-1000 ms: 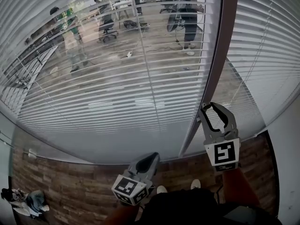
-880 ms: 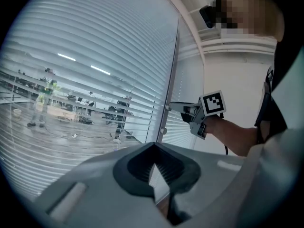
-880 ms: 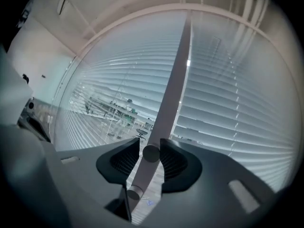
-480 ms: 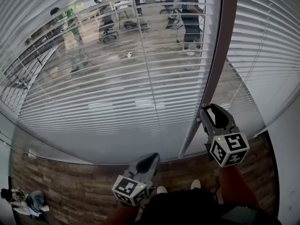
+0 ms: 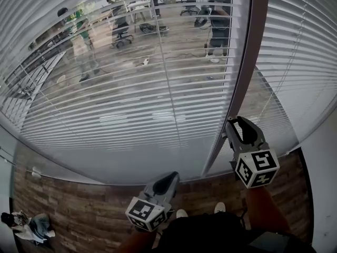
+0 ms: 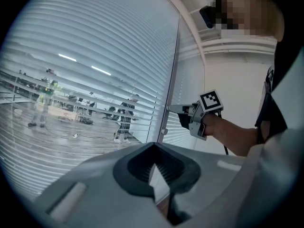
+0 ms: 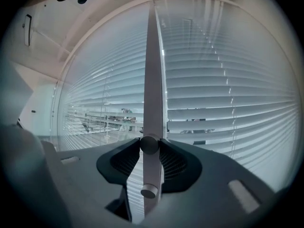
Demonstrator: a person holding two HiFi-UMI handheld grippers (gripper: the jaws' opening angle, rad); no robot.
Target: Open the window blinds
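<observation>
Slatted blinds (image 5: 131,88) sit behind glass on both sides of a brown-grey mullion (image 5: 245,62). A small round knob (image 7: 149,144) sticks out of the mullion (image 7: 153,70). My right gripper (image 5: 230,122) points level at it. Its jaws have just been closing and are shut on the knob, which sits between the fingertips. A second knob (image 7: 148,190) sits just below. In the left gripper view the right gripper (image 6: 171,109) touches the mullion above that lower knob (image 6: 164,131). My left gripper (image 5: 172,175) hangs low near my waist, shut and empty.
The left blinds' slats are tilted enough to show an office beyond, with a person (image 5: 217,30) and chairs. The right blinds (image 5: 300,62) look more closed. There is wood floor (image 5: 79,210) below, a white wall (image 5: 324,157) at right, and my shoes (image 5: 181,213) near the glass.
My right gripper has rolled on the knob, and its marker cube now sits tilted. The person beyond the glass has stepped to the right. The left gripper has not moved.
</observation>
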